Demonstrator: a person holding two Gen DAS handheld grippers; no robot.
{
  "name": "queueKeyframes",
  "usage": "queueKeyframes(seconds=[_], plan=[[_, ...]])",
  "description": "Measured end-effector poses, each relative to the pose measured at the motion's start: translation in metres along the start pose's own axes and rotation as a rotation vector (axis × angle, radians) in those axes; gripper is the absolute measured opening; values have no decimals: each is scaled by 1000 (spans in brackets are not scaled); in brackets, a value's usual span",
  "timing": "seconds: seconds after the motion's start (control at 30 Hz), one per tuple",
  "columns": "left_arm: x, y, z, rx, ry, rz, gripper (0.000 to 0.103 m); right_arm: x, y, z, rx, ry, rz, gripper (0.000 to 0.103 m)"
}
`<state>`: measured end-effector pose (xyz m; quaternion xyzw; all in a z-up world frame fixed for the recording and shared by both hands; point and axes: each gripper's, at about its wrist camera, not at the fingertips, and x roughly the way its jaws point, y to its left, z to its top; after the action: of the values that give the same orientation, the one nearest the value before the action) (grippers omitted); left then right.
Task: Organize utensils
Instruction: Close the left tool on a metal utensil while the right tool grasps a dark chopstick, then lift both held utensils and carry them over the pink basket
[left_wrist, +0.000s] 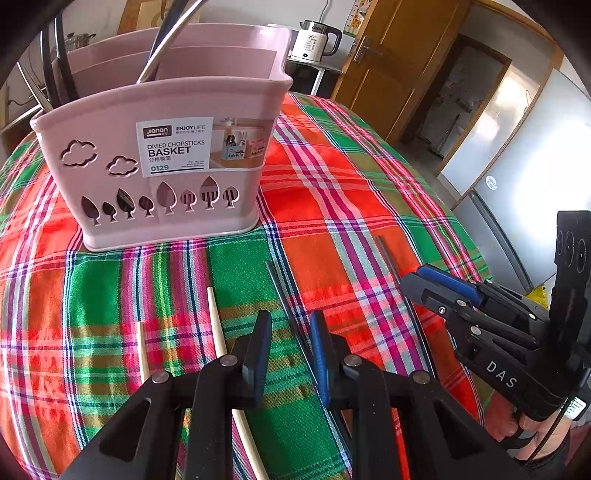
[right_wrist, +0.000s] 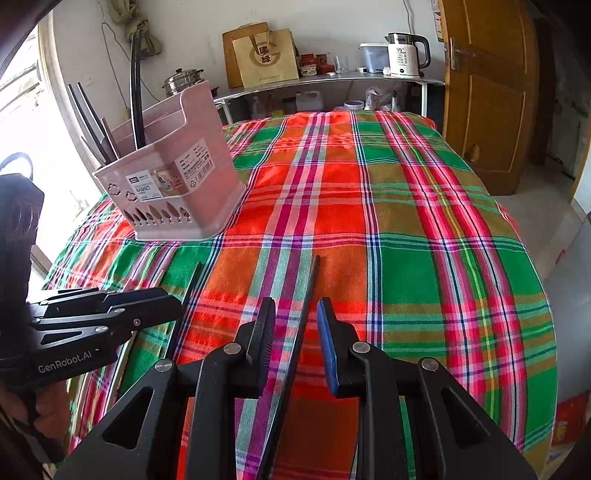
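**Left wrist view: two grippers low over chopsticks on a plaid table**

Left wrist view shows the left gripper (left_wrist: 290, 328), black with blue pads, with its jaws partly apart and nothing pressed between them. Beneath it, on the table (left_wrist: 332, 166) covered in red, green and orange plaid cloth, lie two pale wooden chopsticks (left_wrist: 218, 325) and a thin dark chopstick (left_wrist: 284, 295). A second dark chopstick (left_wrist: 391, 266) lies further right, beside the right gripper (left_wrist: 413, 280).

Behind them stands a pink plastic divided chopstick basket (left_wrist: 166, 166) with cloud and tree cut-outs, already holding several dark utensils (left_wrist: 59, 74).

From the right wrist view, the right gripper (right_wrist: 295, 325) also has its jaws partly apart, straddling a long dark chopstick (right_wrist: 306, 314) that runs up between them without being clamped. The basket (right_wrist: 173, 177) sits at the far left of the table.
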<state>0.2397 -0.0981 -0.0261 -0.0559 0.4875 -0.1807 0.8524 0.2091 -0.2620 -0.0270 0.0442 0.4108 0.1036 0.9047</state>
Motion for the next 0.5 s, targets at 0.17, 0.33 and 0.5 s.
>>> queueKeyframes(seconds=[0.17, 0.33, 0.5], plan=[[8, -4, 4, 7, -3, 20, 21, 13, 0, 7, -13, 25, -14, 24], [15, -14, 5, 15, -16, 59, 21, 20, 2, 6, -37, 45, -40, 22], [20, -29, 4, 67, -28, 130, 19, 20, 3, 6, -51, 50, -60, 8]])
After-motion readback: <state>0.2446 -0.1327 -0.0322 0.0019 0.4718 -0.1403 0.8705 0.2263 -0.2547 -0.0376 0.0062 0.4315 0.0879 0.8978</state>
